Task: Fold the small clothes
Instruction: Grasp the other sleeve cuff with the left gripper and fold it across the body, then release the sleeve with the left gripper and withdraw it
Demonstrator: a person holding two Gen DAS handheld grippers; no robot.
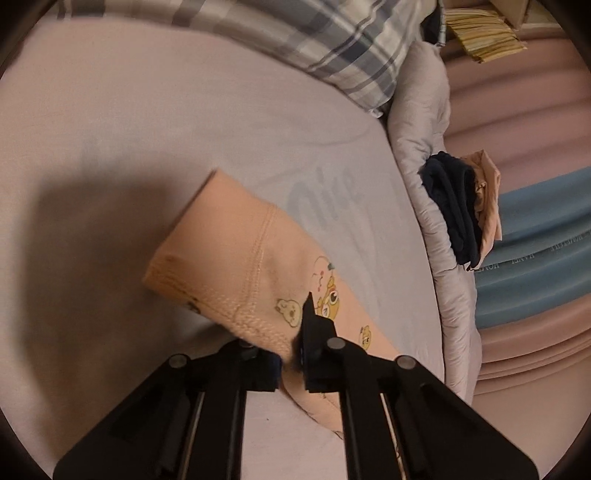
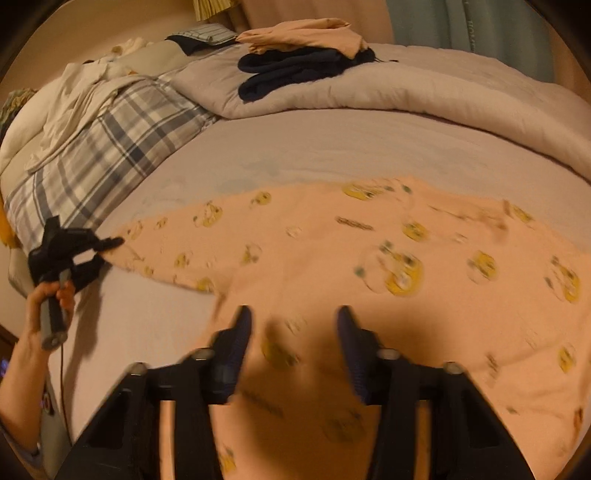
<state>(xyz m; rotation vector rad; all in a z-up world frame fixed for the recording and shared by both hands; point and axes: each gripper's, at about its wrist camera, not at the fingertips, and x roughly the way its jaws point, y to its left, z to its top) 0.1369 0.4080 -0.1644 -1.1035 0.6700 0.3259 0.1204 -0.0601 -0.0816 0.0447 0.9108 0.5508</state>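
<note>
A peach child's garment (image 2: 369,258) printed with yellow cartoon animals lies spread on the grey bed sheet (image 2: 295,155). My left gripper (image 1: 291,354) is shut on the cuff end of its sleeve (image 1: 258,258), which is turned inside out with its seams showing and held just above the sheet. In the right wrist view the left gripper (image 2: 107,243) pinches that sleeve tip at the far left. My right gripper (image 2: 293,321) is open and empty, hovering over the garment's body near its lower hem.
A plaid pillow (image 2: 110,155) lies at the left. A rolled grey duvet (image 2: 406,92) runs along the far side, with folded dark blue clothes (image 2: 295,70) and a folded peach piece (image 2: 306,35) on it. A bare strip of sheet (image 2: 147,325) lies front left.
</note>
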